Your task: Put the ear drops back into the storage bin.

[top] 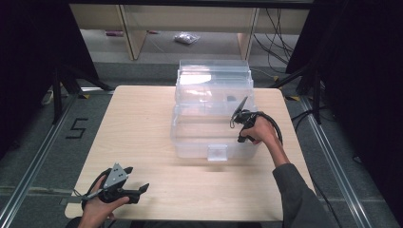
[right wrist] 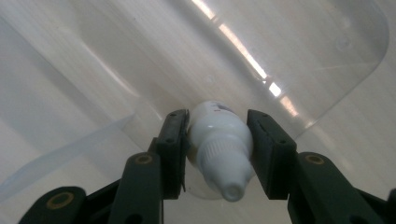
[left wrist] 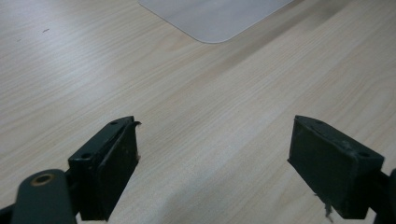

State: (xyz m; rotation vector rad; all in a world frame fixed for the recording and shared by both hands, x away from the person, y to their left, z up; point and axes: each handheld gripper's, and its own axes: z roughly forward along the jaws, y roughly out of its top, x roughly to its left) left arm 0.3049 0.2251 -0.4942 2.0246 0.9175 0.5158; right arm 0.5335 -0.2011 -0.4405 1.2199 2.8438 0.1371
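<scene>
Your right gripper (right wrist: 217,156) is clamped on the small white bottle (right wrist: 219,149) and poised over the open clear plastic box (top: 214,114), so pickup looks done and only the drop inside remains, while your left gripper (left wrist: 212,158) sits wide and idle near the box's front.

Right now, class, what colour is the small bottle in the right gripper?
White bottle, seen best in the right gripper view.
</scene>
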